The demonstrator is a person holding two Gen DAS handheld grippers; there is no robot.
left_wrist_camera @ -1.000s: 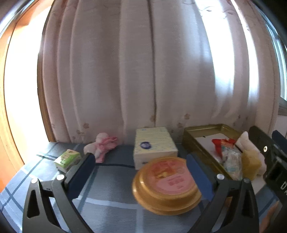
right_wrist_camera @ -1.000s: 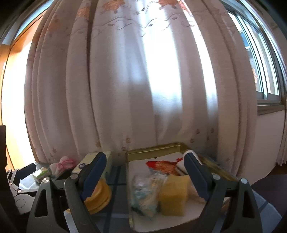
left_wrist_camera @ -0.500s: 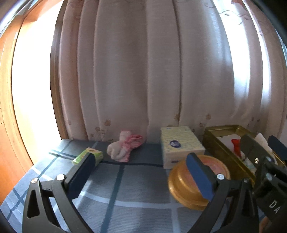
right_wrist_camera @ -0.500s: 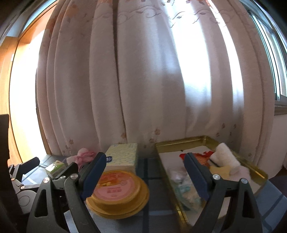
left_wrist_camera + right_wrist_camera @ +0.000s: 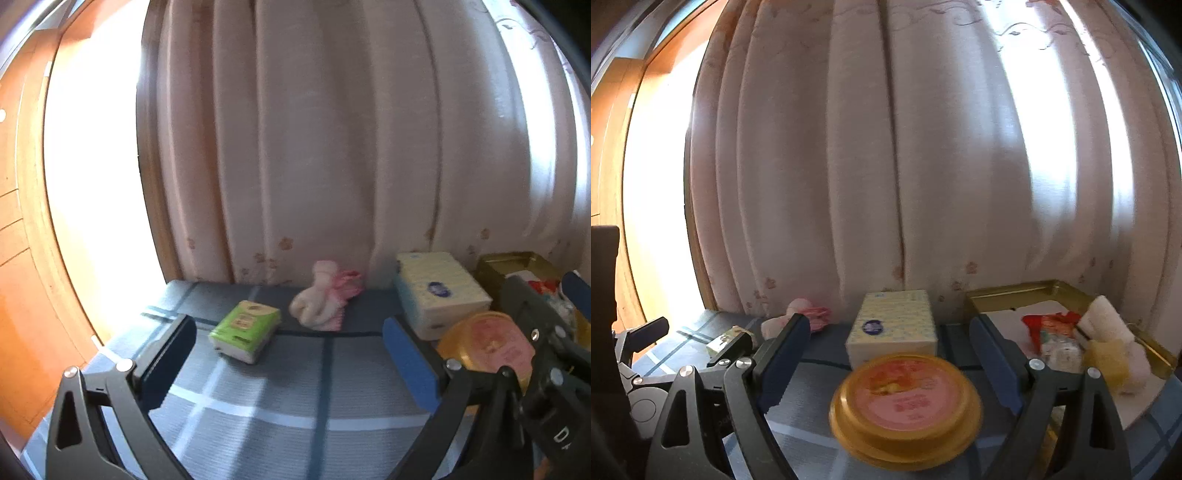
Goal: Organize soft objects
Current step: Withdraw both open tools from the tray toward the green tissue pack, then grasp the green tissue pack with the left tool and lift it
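Both views swung leftward since a second ago, off gold tray (image 5: 1027, 291). Left gripper (image 5: 291, 354) wide, empty, now facing green tissue pack (image 5: 245, 328) and pink sock (image 5: 321, 304); right gripper (image 5: 890, 363) wide, empty. Likely next pickup there.

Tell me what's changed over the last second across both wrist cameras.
Both views have swung leftward along the table. The left gripper now faces the green tissue pack and the pink-and-white socks instead of the round yellow container; the right gripper now faces that container rather than the gold tray. Nothing was grasped or released. Both grippers stay open, and the objects lie where they were.
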